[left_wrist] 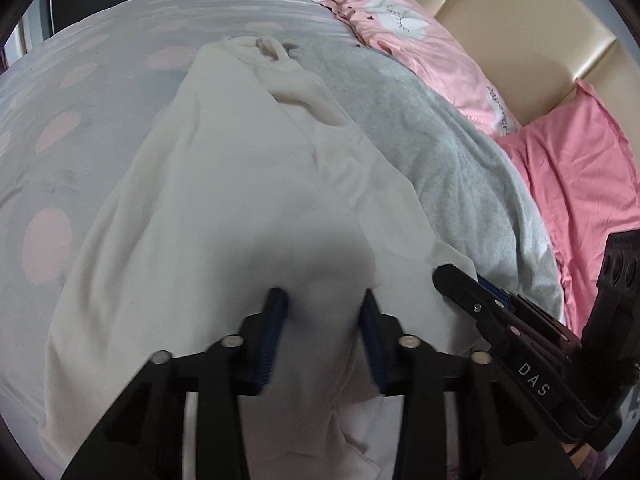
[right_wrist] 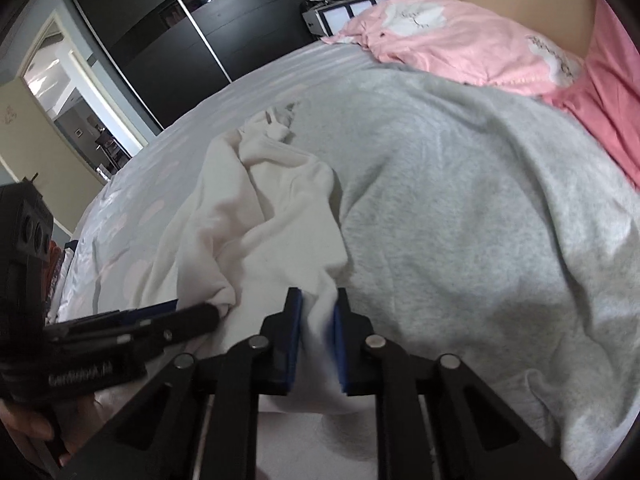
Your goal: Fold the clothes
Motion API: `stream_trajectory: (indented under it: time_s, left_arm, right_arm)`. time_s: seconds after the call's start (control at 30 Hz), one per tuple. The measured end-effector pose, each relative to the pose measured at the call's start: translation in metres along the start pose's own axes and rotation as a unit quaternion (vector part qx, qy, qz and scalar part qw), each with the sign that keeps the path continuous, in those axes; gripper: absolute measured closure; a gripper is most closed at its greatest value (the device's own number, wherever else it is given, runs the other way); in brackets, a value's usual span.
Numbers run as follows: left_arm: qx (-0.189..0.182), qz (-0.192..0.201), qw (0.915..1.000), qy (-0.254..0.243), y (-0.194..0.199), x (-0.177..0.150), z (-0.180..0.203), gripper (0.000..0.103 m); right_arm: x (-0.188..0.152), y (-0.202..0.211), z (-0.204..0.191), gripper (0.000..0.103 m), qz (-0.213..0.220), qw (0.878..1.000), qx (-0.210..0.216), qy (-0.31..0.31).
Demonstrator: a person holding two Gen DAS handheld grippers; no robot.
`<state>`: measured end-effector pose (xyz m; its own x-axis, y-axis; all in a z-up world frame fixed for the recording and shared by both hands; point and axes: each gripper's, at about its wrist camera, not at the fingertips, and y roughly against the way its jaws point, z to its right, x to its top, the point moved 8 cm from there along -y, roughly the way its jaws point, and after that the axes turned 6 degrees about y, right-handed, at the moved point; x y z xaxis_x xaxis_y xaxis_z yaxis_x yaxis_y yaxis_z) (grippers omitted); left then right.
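Note:
A white garment (left_wrist: 224, 200) lies crumpled lengthwise on the bed, its far end bunched up. My left gripper (left_wrist: 322, 304) is shut on a thick fold of its near edge, which bulges between the blue pads. In the right wrist view my right gripper (right_wrist: 318, 300) pinches the same white garment (right_wrist: 280, 208) at its near right corner, shut on it. The two grippers sit close side by side: the right gripper (left_wrist: 452, 276) shows beside the left one, and the left gripper (right_wrist: 208, 312) reaches in from the left. A grey garment (right_wrist: 460, 200) lies spread flat to the right, partly under the white one.
The bed has a pale grey sheet (left_wrist: 100, 80) with pink dots. Pink bedding (left_wrist: 420, 40) and a pink pillow (left_wrist: 580, 168) lie against a beige headboard (left_wrist: 500, 8). A dark sliding wardrobe (right_wrist: 180, 40) and an open doorway (right_wrist: 68, 92) stand beyond the bed.

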<state>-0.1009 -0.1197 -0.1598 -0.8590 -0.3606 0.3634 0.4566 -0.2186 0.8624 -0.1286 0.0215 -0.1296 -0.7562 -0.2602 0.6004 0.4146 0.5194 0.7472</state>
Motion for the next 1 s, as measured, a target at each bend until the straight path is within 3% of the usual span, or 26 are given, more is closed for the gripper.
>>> stream_trajectory:
  time_s: [0.03, 0.1, 0.23, 0.3, 0.33, 0.43, 0.5, 0.53, 0.63, 0.77, 0.83, 0.9, 1.0]
  left_arm:
    - [-0.001, 0.009, 1.0, 0.001, 0.008, 0.003, -0.004, 0.087]
    - [0.0, 0.031, 0.9995, 0.005, 0.027, 0.01, -0.012, 0.093]
    - [0.027, 0.097, 0.9946, 0.025, 0.086, 0.032, -0.044, 0.094]
    - [0.024, 0.11, 0.9927, 0.043, 0.114, 0.038, -0.062, 0.094]
    - [0.025, 0.117, 0.9917, 0.048, 0.127, 0.04, -0.069, 0.101]
    - [0.075, 0.186, 0.9791, 0.034, 0.179, 0.044, -0.086, 0.103]
    - [0.074, 0.206, 0.9749, 0.04, 0.211, 0.04, -0.098, 0.103]
    - [0.074, 0.206, 0.9747, 0.044, 0.221, 0.037, -0.104, 0.103]
    - [0.051, 0.165, 0.9838, 0.047, 0.225, 0.022, -0.109, 0.103]
    - [0.028, 0.122, 0.9919, 0.022, 0.214, -0.007, -0.091, 0.099]
    - [0.014, 0.102, 0.9946, 0.011, 0.203, -0.02, -0.079, 0.082]
    - [0.003, 0.083, 0.9966, -0.001, 0.193, -0.032, -0.067, 0.072]
    - [-0.001, 0.059, 0.998, -0.022, 0.177, -0.042, -0.054, 0.072]
  right_arm:
    - [0.0, 0.002, -0.001, 0.091, 0.003, 1.0, -0.001, 0.002]
    - [0.002, 0.006, -0.003, 0.092, 0.01, 1.0, -0.006, 0.005]
    - [0.004, 0.021, -0.004, 0.093, 0.026, 0.999, -0.029, 0.014]
    - [0.006, 0.029, -0.006, 0.093, 0.035, 0.999, -0.032, 0.009]
    - [0.007, 0.034, -0.009, 0.093, 0.042, 0.999, -0.029, 0.011]
    - [0.008, 0.052, -0.022, 0.094, 0.057, 0.995, -0.064, 0.043]
    - [0.006, 0.063, -0.034, 0.094, 0.058, 0.997, -0.032, 0.036]
    - [0.004, 0.069, -0.04, 0.094, 0.059, 0.998, -0.01, 0.031]
    - [-0.005, 0.077, -0.066, 0.094, 0.058, 0.997, 0.003, 0.051]
    - [-0.026, 0.08, -0.117, 0.094, 0.045, 0.994, 0.049, 0.082]
    - [-0.041, 0.079, -0.143, 0.095, 0.037, 0.992, 0.066, 0.102]
    - [-0.055, 0.077, -0.168, 0.095, 0.029, 0.989, 0.082, 0.122]
    - [-0.079, 0.069, -0.197, 0.095, 0.004, 0.984, 0.101, 0.146]
